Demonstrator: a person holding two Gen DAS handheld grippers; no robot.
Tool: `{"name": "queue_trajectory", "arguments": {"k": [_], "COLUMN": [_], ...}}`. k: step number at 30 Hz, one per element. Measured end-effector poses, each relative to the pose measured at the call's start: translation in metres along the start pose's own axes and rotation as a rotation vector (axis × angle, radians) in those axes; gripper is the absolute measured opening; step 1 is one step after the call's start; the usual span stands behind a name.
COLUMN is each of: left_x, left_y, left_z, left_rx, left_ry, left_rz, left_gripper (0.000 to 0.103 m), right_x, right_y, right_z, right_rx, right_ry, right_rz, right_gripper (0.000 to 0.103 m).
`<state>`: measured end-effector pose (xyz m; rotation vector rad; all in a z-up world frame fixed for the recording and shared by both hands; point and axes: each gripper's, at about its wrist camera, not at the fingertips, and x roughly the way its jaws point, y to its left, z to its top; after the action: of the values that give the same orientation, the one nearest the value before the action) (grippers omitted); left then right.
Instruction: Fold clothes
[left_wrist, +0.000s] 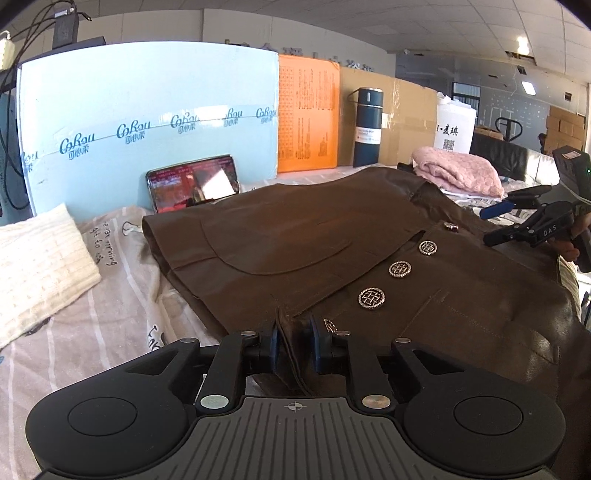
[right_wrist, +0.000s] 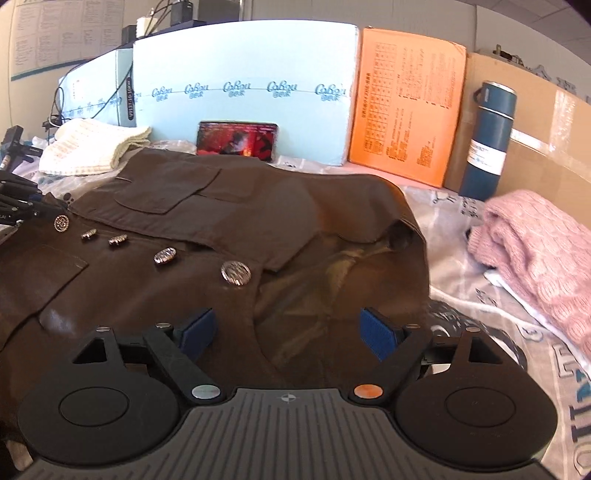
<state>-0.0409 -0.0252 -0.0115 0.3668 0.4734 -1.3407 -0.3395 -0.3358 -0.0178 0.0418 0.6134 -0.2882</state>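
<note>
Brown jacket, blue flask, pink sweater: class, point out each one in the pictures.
Brown jacket (left_wrist: 295, 240): left wrist view, on its chest panel.
Blue flask (right_wrist: 489, 144): right wrist view, on its body.
Pink sweater (right_wrist: 532, 236): right wrist view, on its knitted top.

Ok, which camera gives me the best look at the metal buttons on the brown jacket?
The right wrist view: five metal buttons run in a row across the brown jacket, unobstructed above the open right claw. The left wrist view shows four, the farthest one edge-on.
</note>
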Motion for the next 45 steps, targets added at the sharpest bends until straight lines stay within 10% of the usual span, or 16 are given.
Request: {"name": "queue_trajectory", "arguments": {"k": [12, 39, 45], "left_x": [-0.031, -0.065, -0.072], "left_y": [-0.018, -0.082, -0.088], "left_z": [0.003, -0.005, -0.007], "left_rx": [0.056, 0.157, 0.136], "left_ry": [-0.107, -0.166, -0.164], "left_rz": [0.044, -0.181, -0.412], "left_gripper": [0.087, 0.091, 0.098], "right_x": [-0.04, -0.071, -0.06], "right_y": [-0.011, 0.079, 0.09], "right_z": [-0.027, -0.043, -0.03], "right_rx": [0.05, -0.51, -0.509], "right_ry": [-0.058, 0.052, -0.022], "right_rz": [-0.116, 0.069, 0.161], "right_gripper": [0.092, 0.101, 0.101]}}
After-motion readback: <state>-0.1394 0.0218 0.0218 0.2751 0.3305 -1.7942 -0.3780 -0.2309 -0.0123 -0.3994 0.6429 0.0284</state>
